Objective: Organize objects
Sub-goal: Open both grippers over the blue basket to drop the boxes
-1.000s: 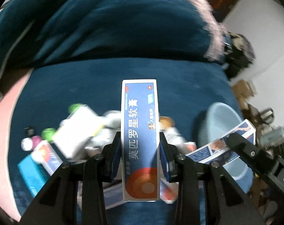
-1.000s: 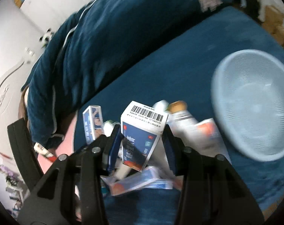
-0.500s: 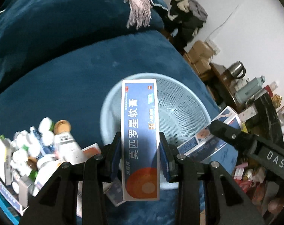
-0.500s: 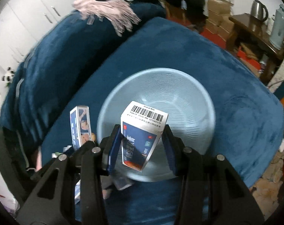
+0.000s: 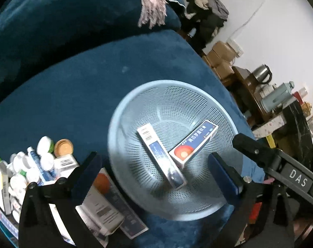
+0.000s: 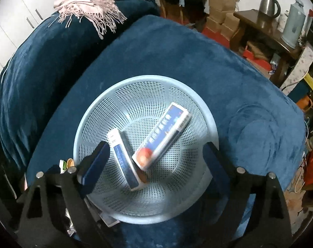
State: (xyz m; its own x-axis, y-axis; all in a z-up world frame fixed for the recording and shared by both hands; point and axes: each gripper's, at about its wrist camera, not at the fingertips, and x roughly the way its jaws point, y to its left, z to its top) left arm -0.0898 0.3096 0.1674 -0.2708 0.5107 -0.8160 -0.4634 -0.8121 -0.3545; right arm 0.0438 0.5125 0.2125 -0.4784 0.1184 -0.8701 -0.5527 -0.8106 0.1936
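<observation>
1. Pale blue mesh basket (image 5: 123,111) sits on the dark blue velvet surface (image 5: 63,95).
2. Two medicine cartons lie loose inside it: the barcode carton (image 5: 160,155) near the middle, and the orange-dot carton (image 5: 192,143) just right of it, their near ends touching.
3. Left gripper (image 5: 156,177) hangs over the basket; its jaws have just been opening and now stand wide apart, gripping nothing.
4. Right gripper (image 6: 154,161) likewise has just been opening, pads apart, clear of both cartons.
5. Bottles and boxes (image 5: 40,165) crowd the near left.

Two blue medicine boxes in pale-blue mesh basket (image 6: 90,124): orange-dot box (image 6: 162,136) toward two o'clock, barcode box (image 6: 125,161) toward eleven o'clock, ends touching.
</observation>
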